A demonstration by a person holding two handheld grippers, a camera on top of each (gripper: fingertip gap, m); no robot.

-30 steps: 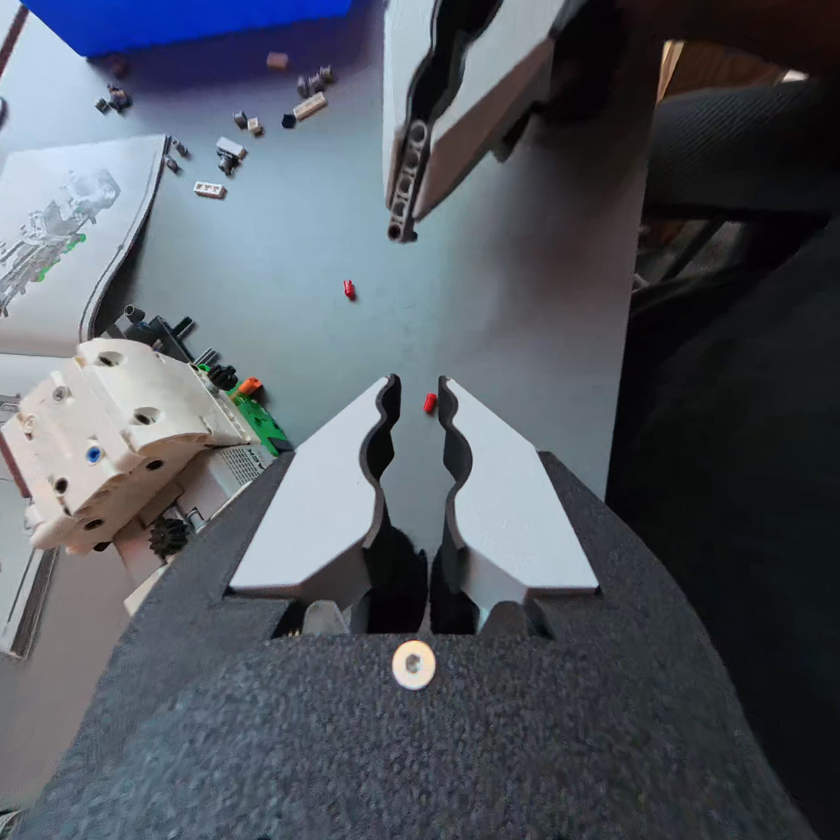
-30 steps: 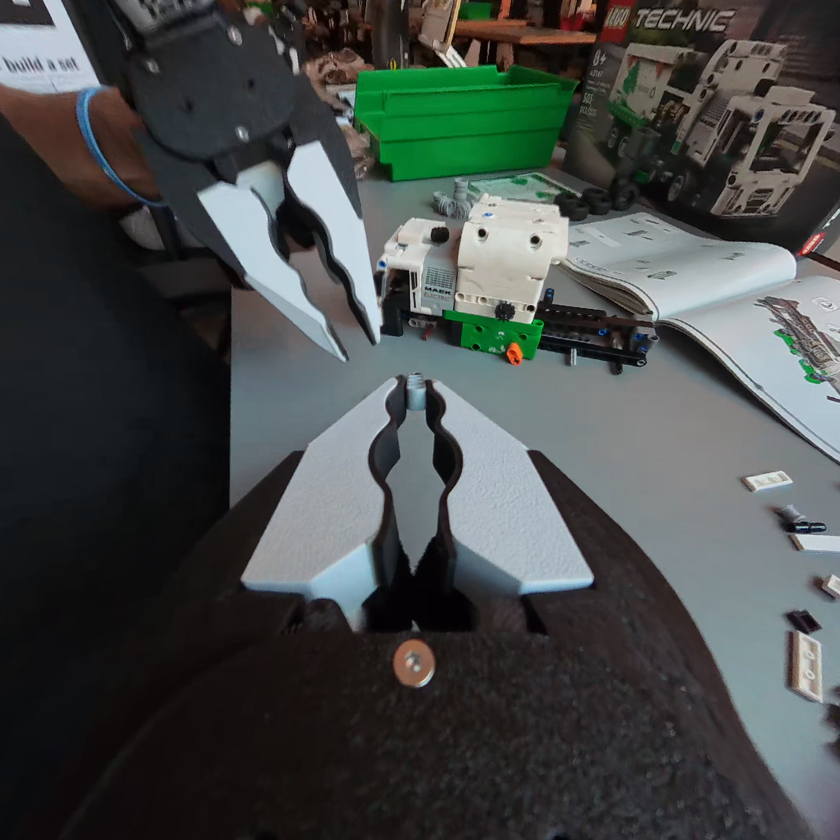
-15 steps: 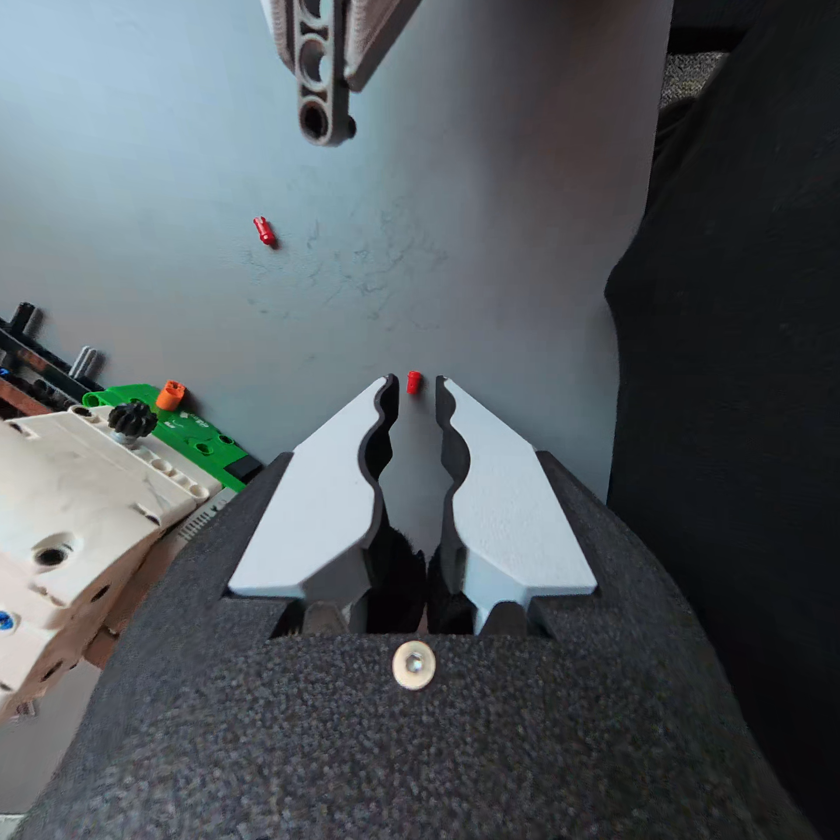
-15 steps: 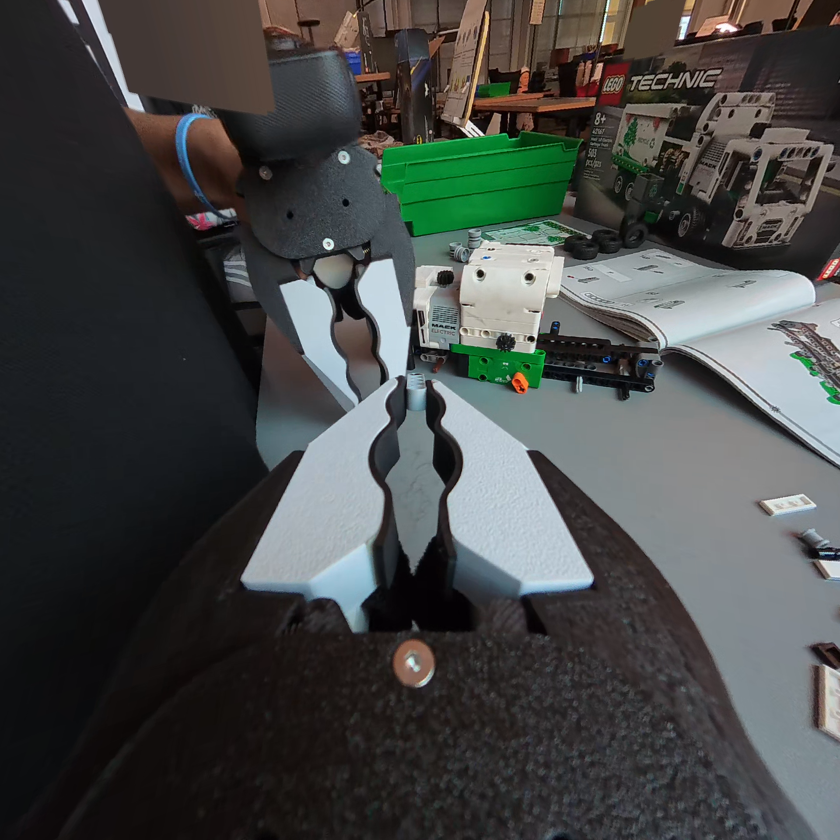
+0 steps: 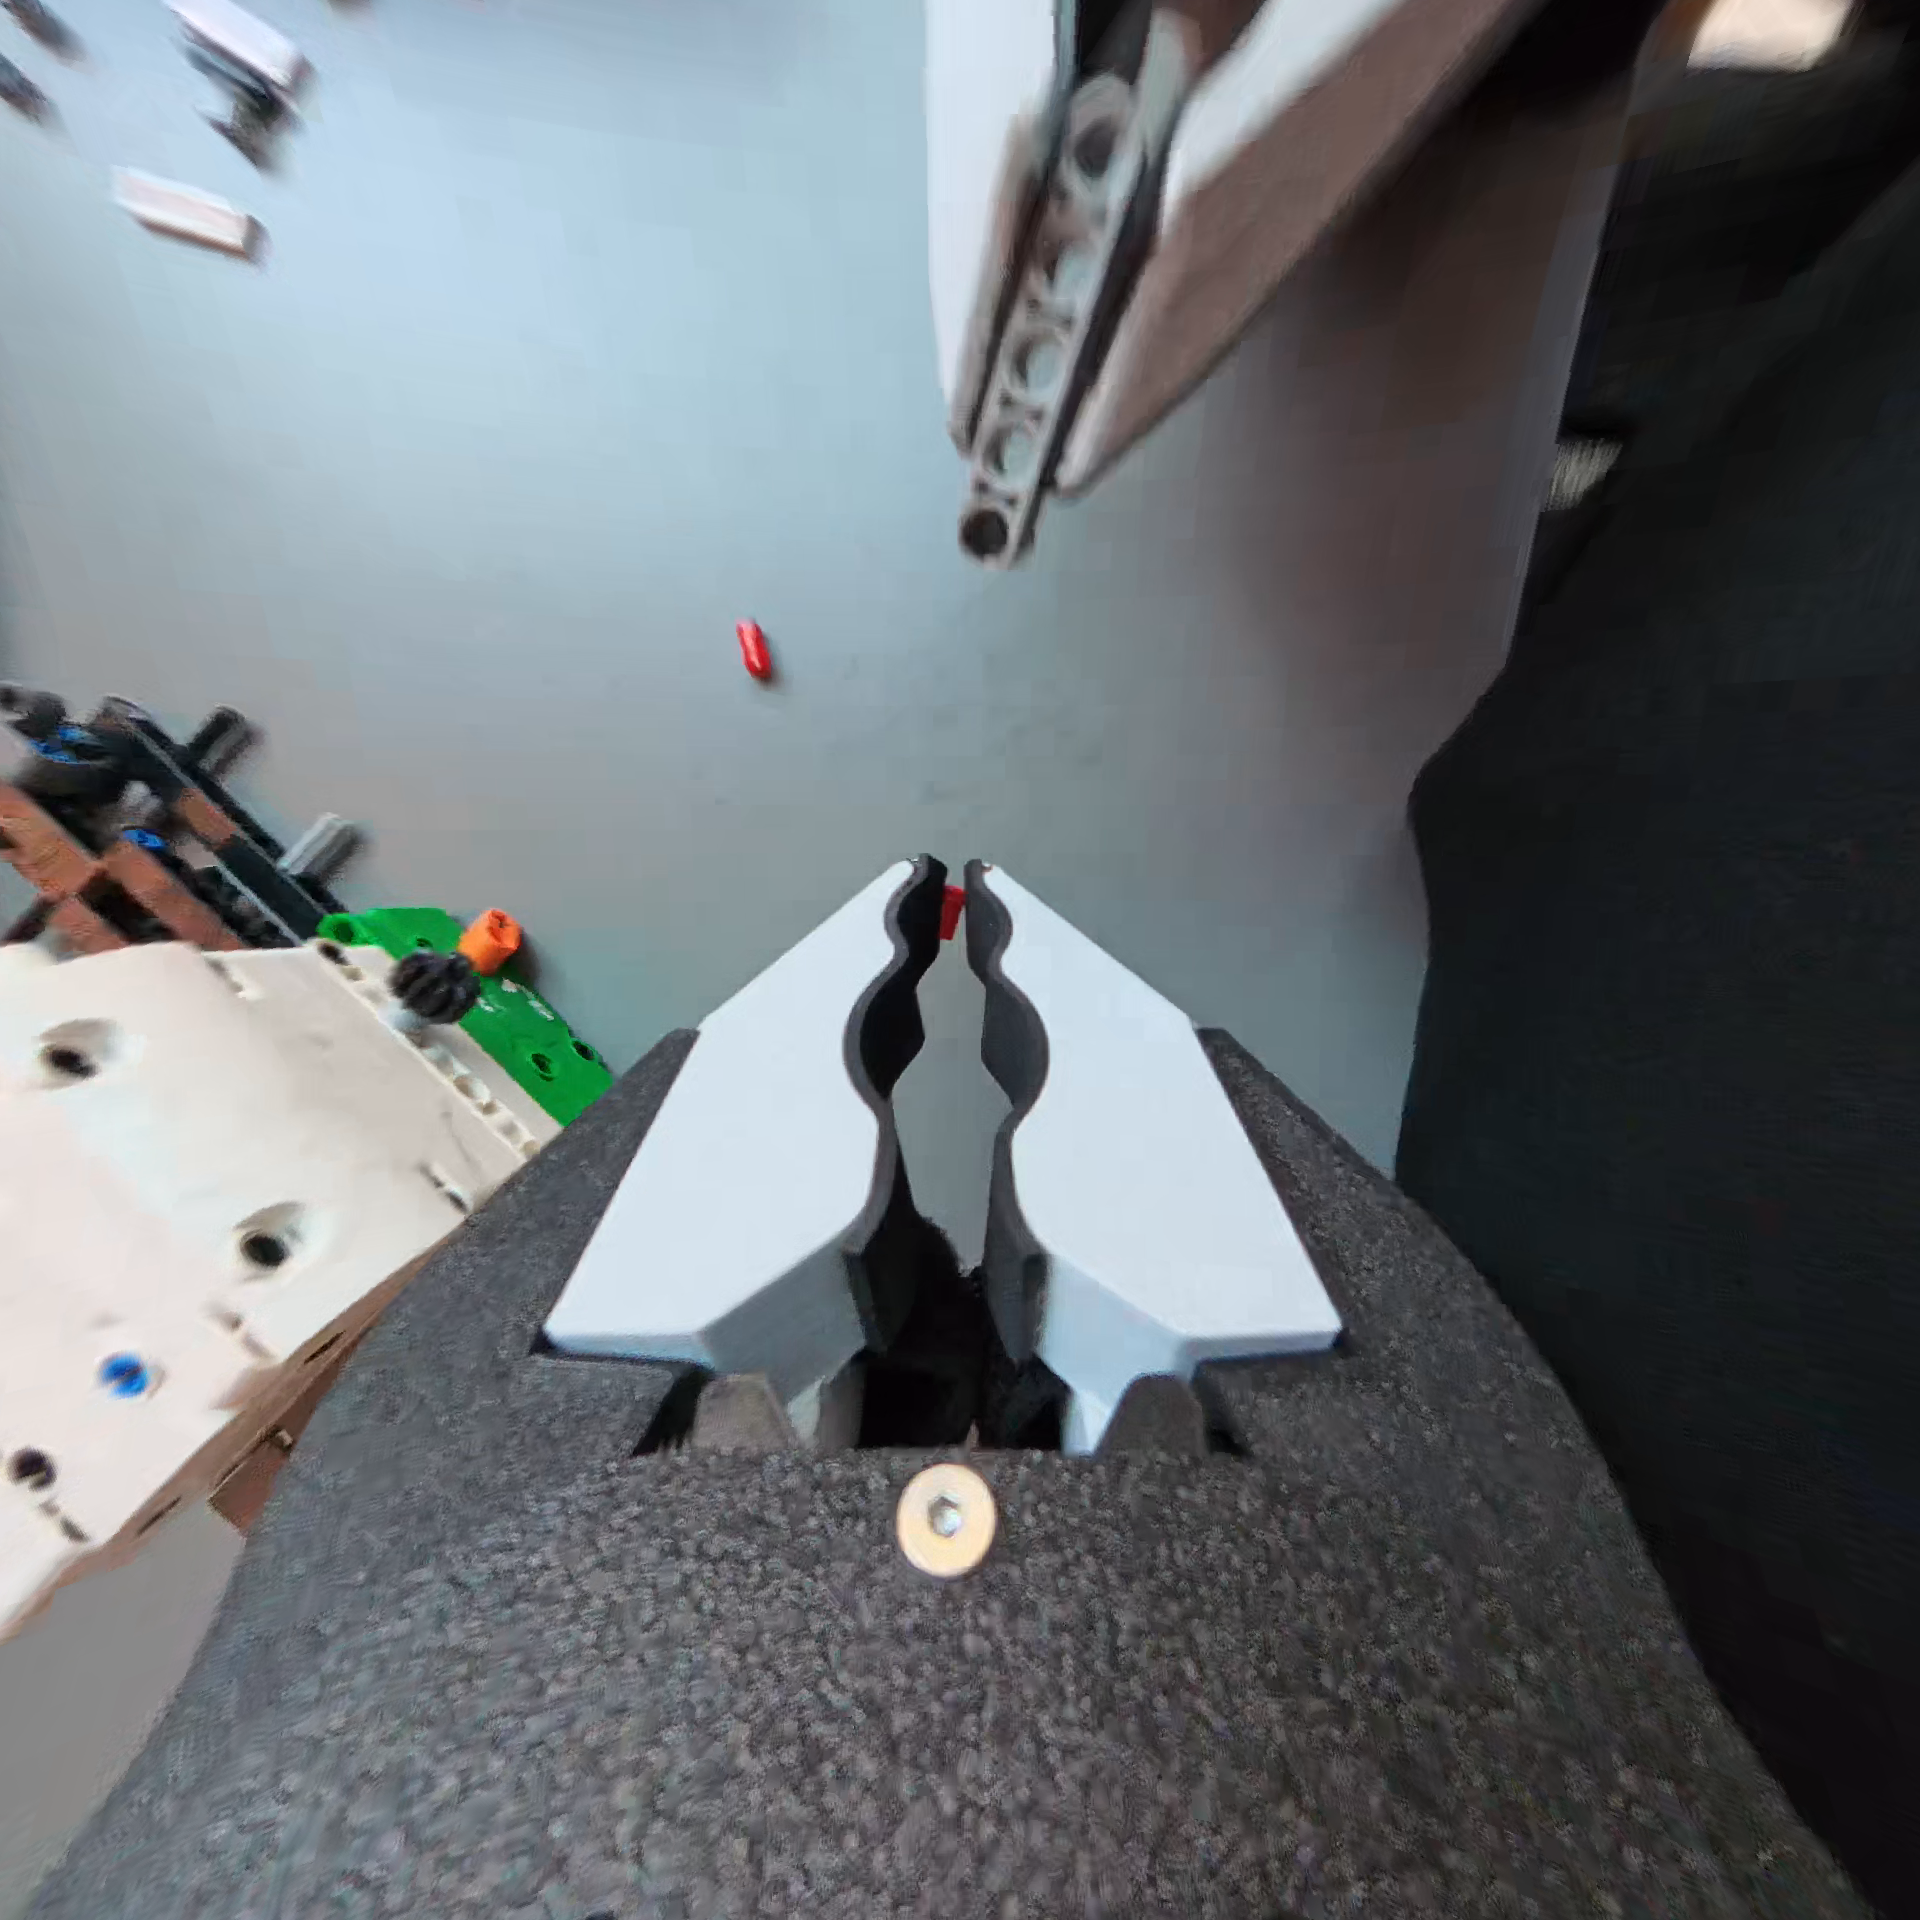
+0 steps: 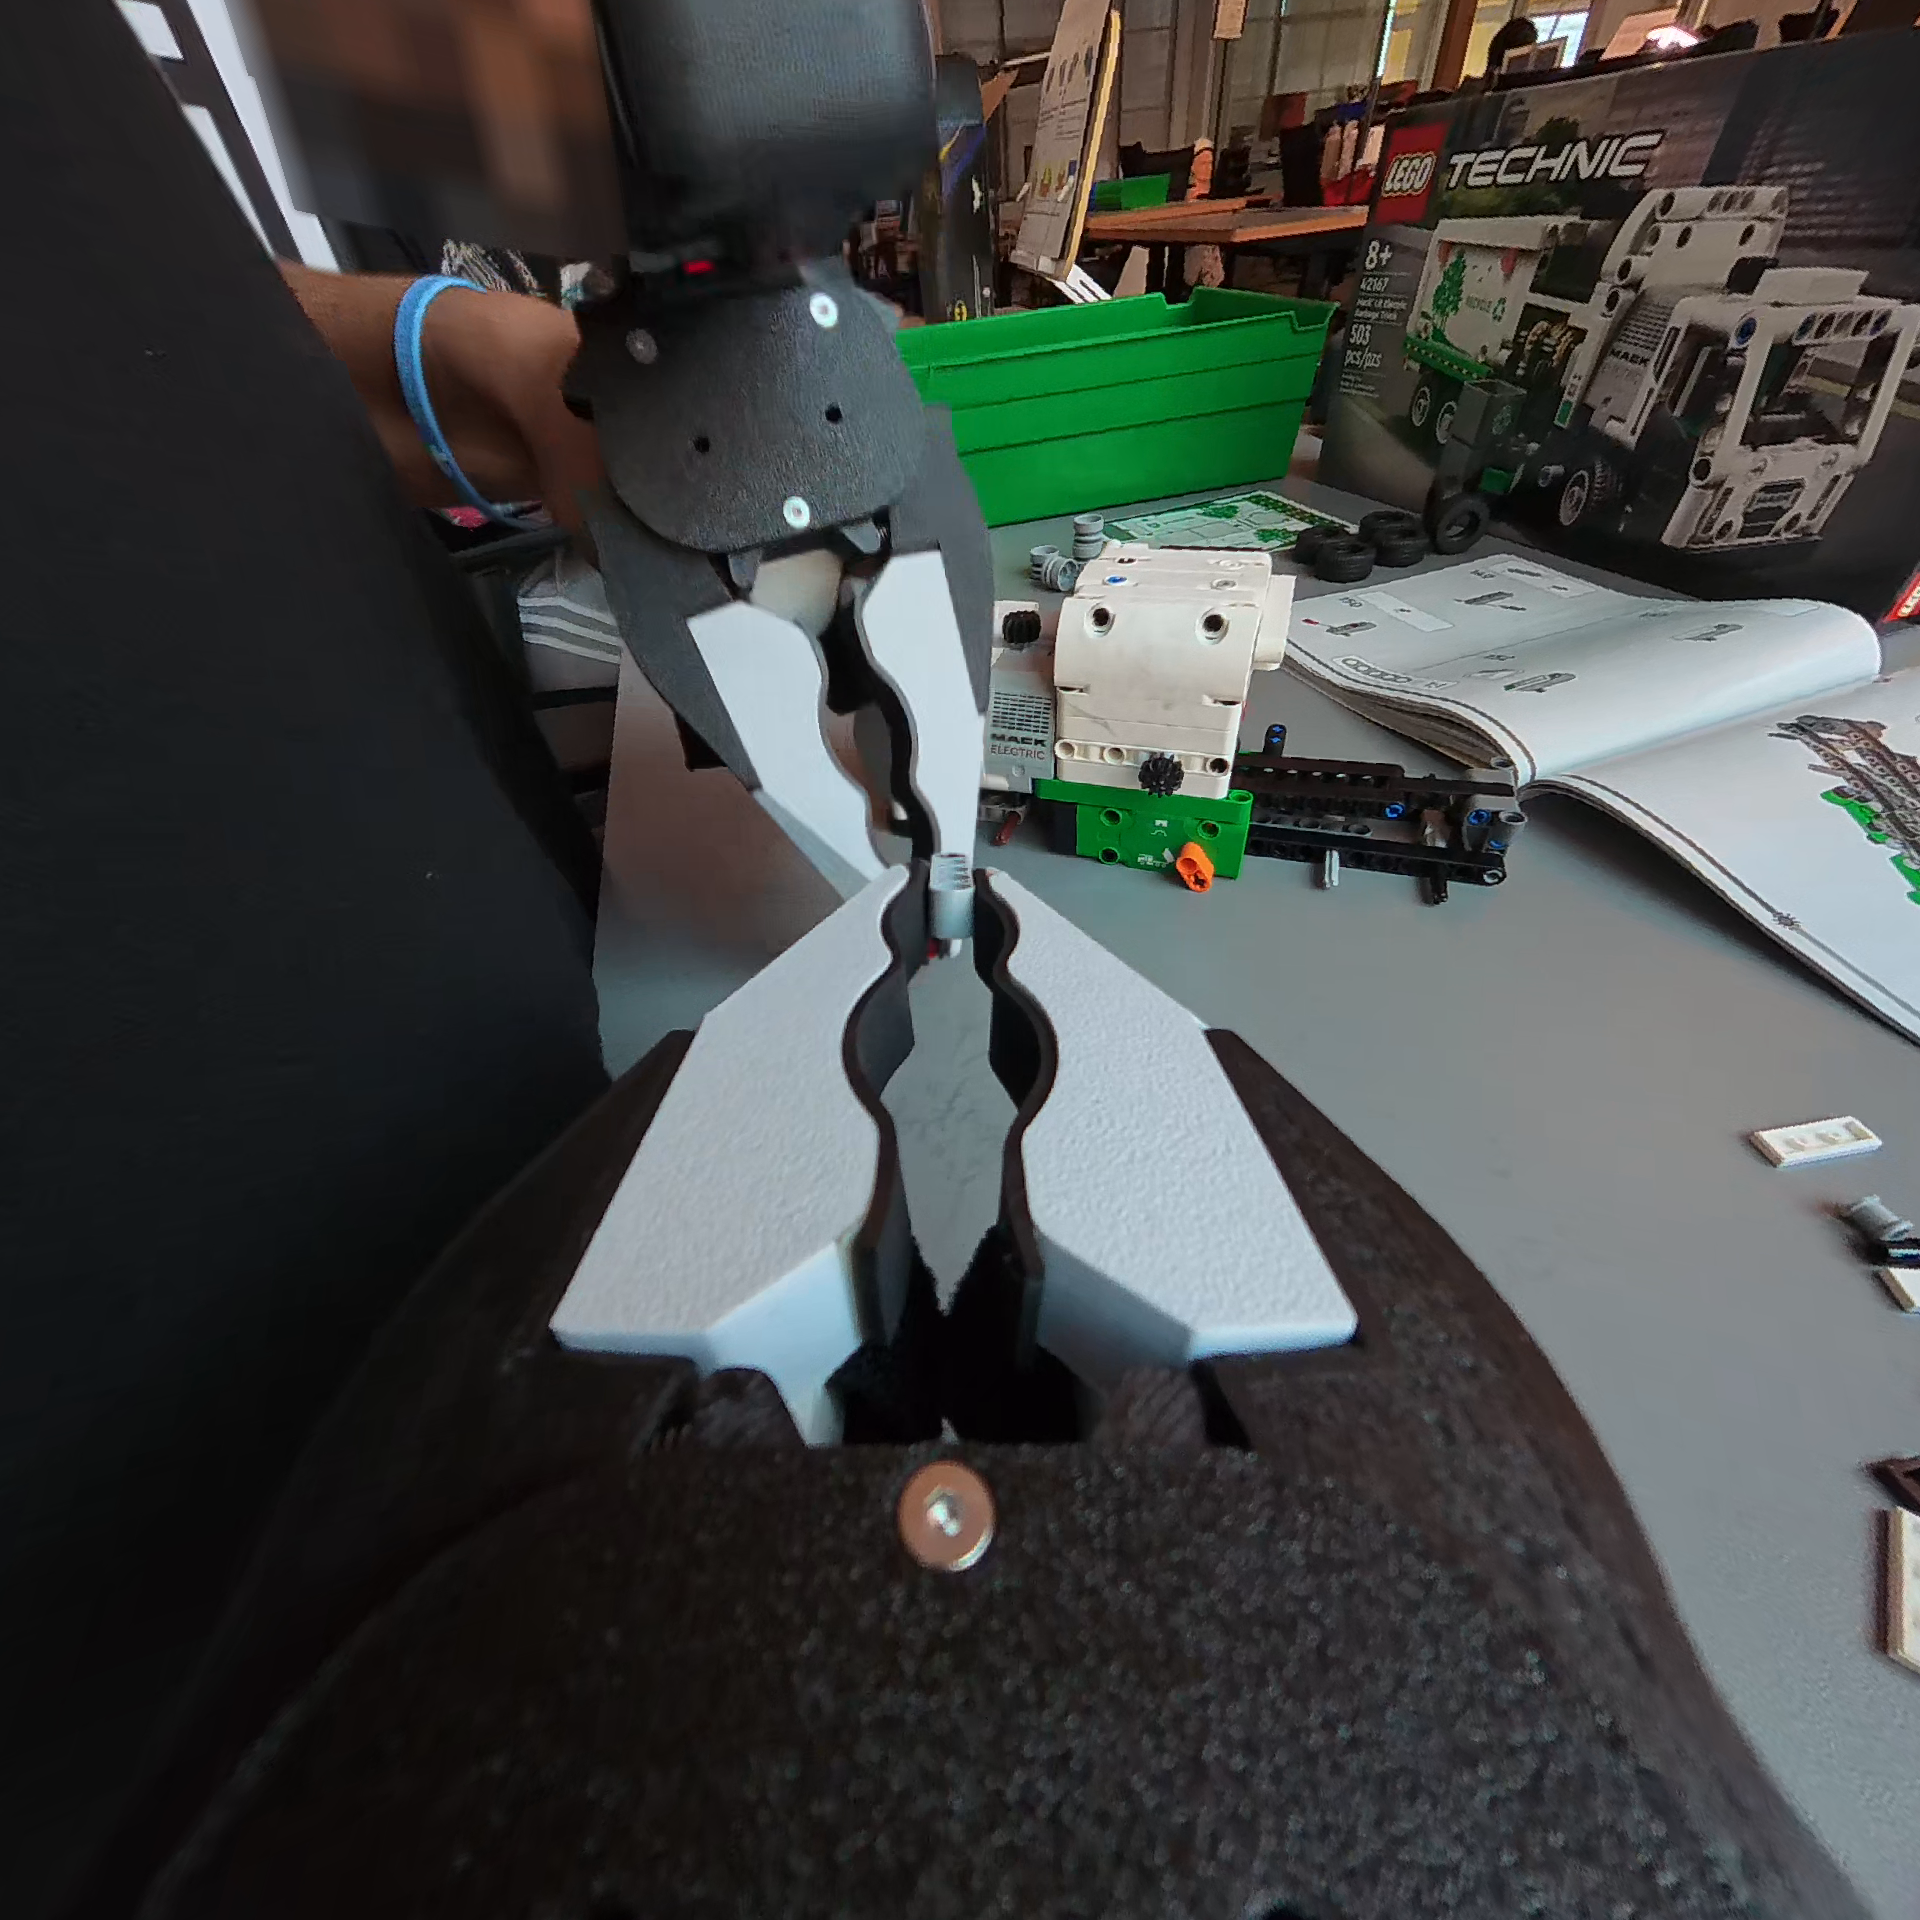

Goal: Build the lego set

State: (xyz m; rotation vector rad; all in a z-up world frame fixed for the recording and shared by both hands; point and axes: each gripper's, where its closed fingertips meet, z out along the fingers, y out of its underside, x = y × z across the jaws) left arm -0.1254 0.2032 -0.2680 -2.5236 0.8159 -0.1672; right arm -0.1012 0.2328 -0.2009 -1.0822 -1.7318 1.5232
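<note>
My left gripper (image 5: 945, 864) is shut on a small red pin (image 5: 951, 912) at its fingertips, above the grey table (image 5: 582, 520). My right gripper (image 6: 948, 878) is shut on a light grey beam with holes (image 6: 951, 894), held upright at its tips. In the left wrist view the right gripper (image 5: 1013, 488) hangs at the upper right with the beam (image 5: 1023, 416) sticking out of it. In the right wrist view the left gripper (image 6: 914, 842) points down, its tips right at the beam's top. A second red pin (image 5: 753, 649) lies on the table.
The partly built white and green truck (image 6: 1153, 686) stands mid-table, also at the left of the left wrist view (image 5: 208, 1143). An open instruction booklet (image 6: 1610, 665), the set's box (image 6: 1642, 312), a green bin (image 6: 1122, 405), black tyres (image 6: 1371, 540) and loose small parts (image 6: 1813, 1140) surround it.
My left gripper has closed on the red pin that lay between its tips. The two grippers have come together, and the left tips now meet the beam in the right gripper.
</note>
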